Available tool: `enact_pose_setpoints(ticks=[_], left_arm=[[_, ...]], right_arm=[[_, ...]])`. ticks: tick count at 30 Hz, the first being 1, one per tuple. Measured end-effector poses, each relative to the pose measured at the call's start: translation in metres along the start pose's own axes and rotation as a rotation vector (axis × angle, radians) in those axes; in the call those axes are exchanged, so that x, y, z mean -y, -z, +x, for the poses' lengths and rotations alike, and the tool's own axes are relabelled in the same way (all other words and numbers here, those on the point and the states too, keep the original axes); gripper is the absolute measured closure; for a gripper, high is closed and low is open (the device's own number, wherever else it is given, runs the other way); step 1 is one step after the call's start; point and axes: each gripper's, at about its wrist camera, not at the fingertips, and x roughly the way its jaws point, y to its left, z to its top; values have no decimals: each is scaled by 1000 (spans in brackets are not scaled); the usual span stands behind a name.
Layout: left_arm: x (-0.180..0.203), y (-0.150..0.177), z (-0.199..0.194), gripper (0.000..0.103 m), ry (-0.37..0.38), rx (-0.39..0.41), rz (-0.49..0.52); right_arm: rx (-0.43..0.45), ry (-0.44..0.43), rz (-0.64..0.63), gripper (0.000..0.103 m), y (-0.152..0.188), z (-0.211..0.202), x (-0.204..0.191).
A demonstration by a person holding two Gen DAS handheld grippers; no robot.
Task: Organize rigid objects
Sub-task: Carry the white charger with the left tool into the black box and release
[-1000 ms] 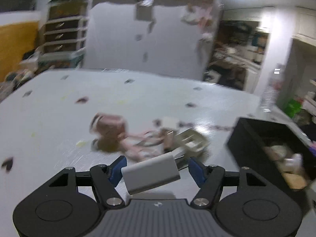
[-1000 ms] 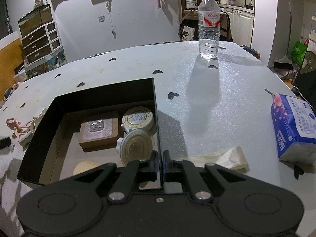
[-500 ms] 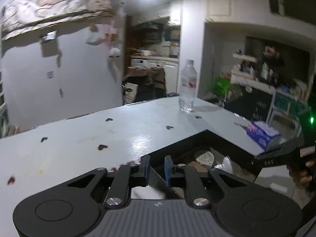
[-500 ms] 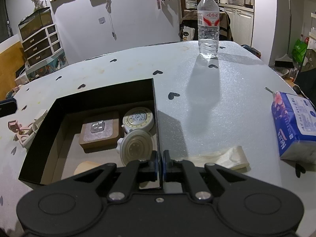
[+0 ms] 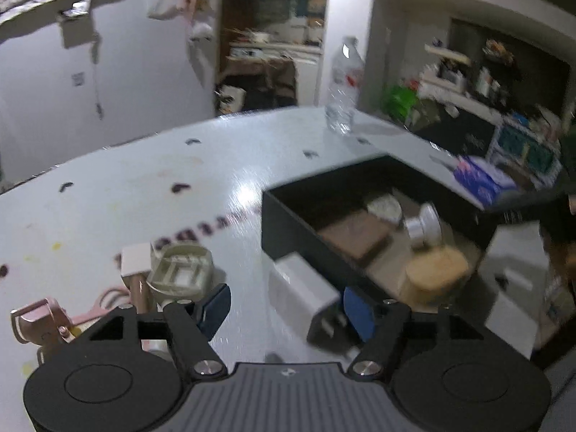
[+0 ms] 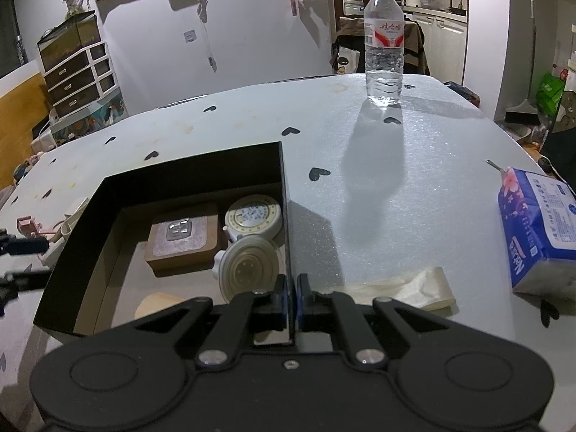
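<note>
A black box [image 6: 284,194] on the white table holds a brown square case [image 6: 183,237], two round white discs [image 6: 253,216] and a tan round piece [image 5: 437,270]. My right gripper [image 6: 291,297] is shut on the box's right wall. My left gripper [image 5: 284,306] is open, low over the table left of the box [image 5: 298,223]. A white charger block [image 5: 302,291] lies between its fingers, against the right pad. A beige plastic holder [image 5: 180,266] and a pink clip [image 5: 36,324] lie just left of it.
A water bottle [image 6: 383,46] stands at the far side of the table. A blue tissue pack [image 6: 536,230] lies at the right edge, with a crumpled cream wrapper [image 6: 414,288] beside my right gripper. Black heart stickers dot the tabletop.
My left gripper shut and swung toward the box, then dropped back low and opened. The white block it held a second ago now lies loose between its fingers. The right gripper has not moved.
</note>
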Motion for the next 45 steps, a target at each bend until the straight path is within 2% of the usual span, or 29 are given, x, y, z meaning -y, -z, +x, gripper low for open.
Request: enact_pose_setpoints(ticks=[2, 3, 4, 12, 16, 20, 23, 24, 26, 30, 34, 40, 45], left_arm=[[-2, 3, 3, 30, 21, -31, 53], [-2, 4, 5, 19, 30, -43, 93], [-3, 4, 6, 13, 35, -49, 129], [14, -4, 30, 12, 148, -108, 476], [17, -8, 48, 12, 178, -142, 571], [17, -12, 61, 12, 175, -163, 613], [13, -17, 65, 13, 200, -180, 615], [13, -18, 66, 18, 210, -190, 614], [15, -20, 63, 38, 229, -211, 607], [24, -14, 58, 38, 163, -179, 631], [17, -10, 56, 39, 133, -170, 513], [6, -10, 46, 39, 24, -147, 359], [-2, -30, 14, 39, 10, -43, 274]], right_arm=[[-1, 2, -2, 98, 0, 0, -1], [-1, 3, -4, 98, 0, 0, -1], [-1, 5, -6, 98, 0, 1, -1], [-10, 25, -23, 98, -1, 4, -6], [-18, 34, -26, 98, -2, 7, -6], [-27, 45, -30, 98, -3, 10, -8], [-31, 52, -28, 98, -3, 12, -9], [-32, 54, -27, 98, -3, 13, -10], [-33, 58, -25, 98, -4, 13, -10], [-35, 61, -21, 97, -4, 15, -10], [-37, 60, -23, 97, -4, 15, -10], [-37, 54, -26, 98, -4, 14, -9], [-34, 49, -26, 98, -4, 14, -8]])
